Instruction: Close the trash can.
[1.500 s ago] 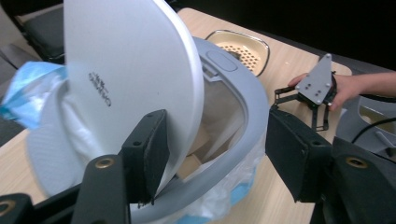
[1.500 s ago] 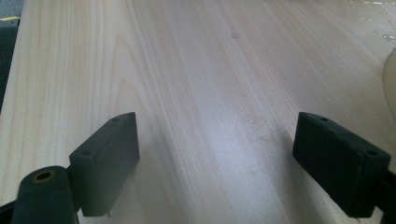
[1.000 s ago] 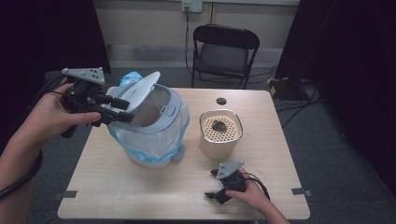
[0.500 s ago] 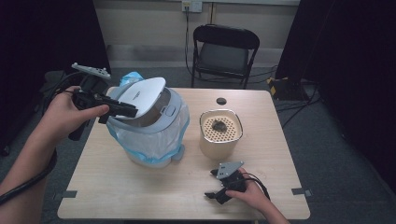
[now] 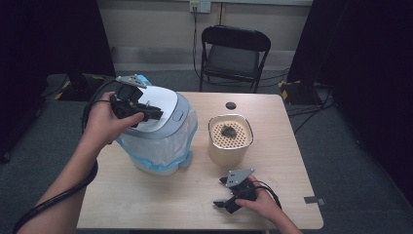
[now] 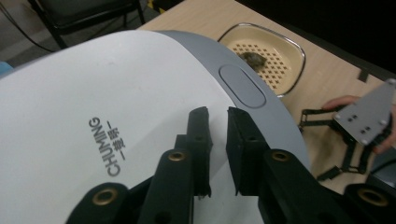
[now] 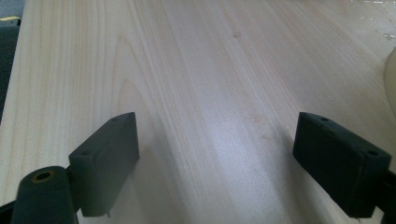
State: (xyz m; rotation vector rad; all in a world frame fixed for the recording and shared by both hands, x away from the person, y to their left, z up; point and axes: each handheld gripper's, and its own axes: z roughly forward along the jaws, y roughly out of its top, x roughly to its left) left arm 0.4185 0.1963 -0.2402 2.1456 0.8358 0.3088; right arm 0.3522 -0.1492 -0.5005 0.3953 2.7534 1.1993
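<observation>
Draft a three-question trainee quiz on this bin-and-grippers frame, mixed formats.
1. True or false: the white-and-grey plastic bin lid is down on the bag-lined bin.
2. The right gripper is: A) open above the bare light wooden table; B) shut on the bin lid.
3. Fill in: the dark lump lies on the perforated top of the ____ container.

Key: 1 true; 2 A; 3 beige.

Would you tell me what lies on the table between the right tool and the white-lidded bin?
Nothing: in the high view, bare table separates the right tool from the bin.
</observation>
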